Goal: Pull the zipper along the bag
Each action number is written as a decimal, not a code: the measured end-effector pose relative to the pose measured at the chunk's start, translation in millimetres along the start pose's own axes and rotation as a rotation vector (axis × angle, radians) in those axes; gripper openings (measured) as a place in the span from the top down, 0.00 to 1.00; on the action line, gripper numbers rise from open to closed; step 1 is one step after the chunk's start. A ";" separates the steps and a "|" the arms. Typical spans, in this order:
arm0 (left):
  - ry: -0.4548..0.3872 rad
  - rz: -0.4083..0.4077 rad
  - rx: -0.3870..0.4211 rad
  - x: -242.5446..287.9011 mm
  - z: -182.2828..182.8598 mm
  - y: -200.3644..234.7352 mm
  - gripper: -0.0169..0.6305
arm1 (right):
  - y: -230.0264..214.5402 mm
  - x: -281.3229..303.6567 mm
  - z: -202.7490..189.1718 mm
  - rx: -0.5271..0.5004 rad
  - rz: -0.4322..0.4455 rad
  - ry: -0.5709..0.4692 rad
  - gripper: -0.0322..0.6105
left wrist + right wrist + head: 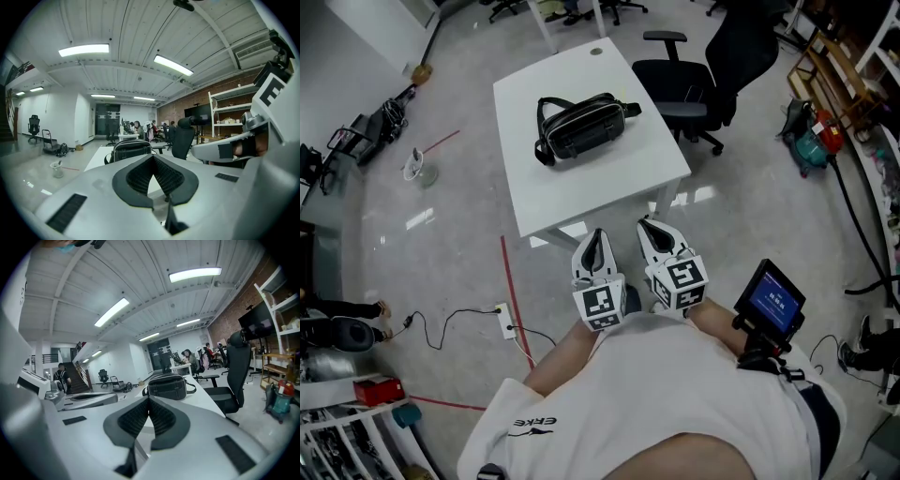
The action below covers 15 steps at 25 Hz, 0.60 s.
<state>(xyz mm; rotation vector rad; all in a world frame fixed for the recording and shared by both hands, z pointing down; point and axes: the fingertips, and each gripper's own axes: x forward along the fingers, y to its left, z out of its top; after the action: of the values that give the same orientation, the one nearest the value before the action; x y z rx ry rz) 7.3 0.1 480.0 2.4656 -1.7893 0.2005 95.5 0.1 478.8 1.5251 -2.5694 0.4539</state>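
A black bag point(581, 127) with a strap lies on the white table point(609, 187), towards its far side; the zipper pull is too small to make out. Both grippers are held side by side in front of the table's near edge, apart from the bag. My left gripper point(598, 236) is shut with nothing between its pads. Beside it, the right gripper point(648, 225) is also shut and empty. In the left gripper view the bag point(130, 149) sits beyond the closed tips point(152, 157). The right gripper view shows the bag point(169, 385) ahead of its closed tips point(149, 400).
A black office chair point(698, 80) stands at the table's right far corner. A red line point(514, 300) and a power strip with cables point(506, 323) lie on the floor to the left. A device with a blue screen point(773, 305) sits by my right arm.
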 end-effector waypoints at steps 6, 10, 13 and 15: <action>-0.043 -0.045 -0.006 53.8 19.2 32.9 0.97 | -10.7 55.0 24.4 -0.026 -0.028 -0.006 0.94; -0.057 -0.051 -0.008 84.0 31.1 61.8 0.97 | -11.8 91.9 38.1 -0.030 -0.042 -0.017 0.94; -0.048 -0.072 -0.010 101.0 29.6 80.9 0.97 | -11.3 115.7 43.9 -0.025 -0.063 -0.020 0.94; -0.046 -0.083 -0.009 110.4 28.8 93.1 0.97 | -9.6 129.1 46.0 -0.021 -0.076 -0.025 0.94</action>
<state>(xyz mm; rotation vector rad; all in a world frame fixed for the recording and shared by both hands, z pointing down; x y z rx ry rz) -45.9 -136.7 468.5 2.5521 -1.6964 0.1303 43.5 -126.8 469.6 1.6250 -2.5159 0.4002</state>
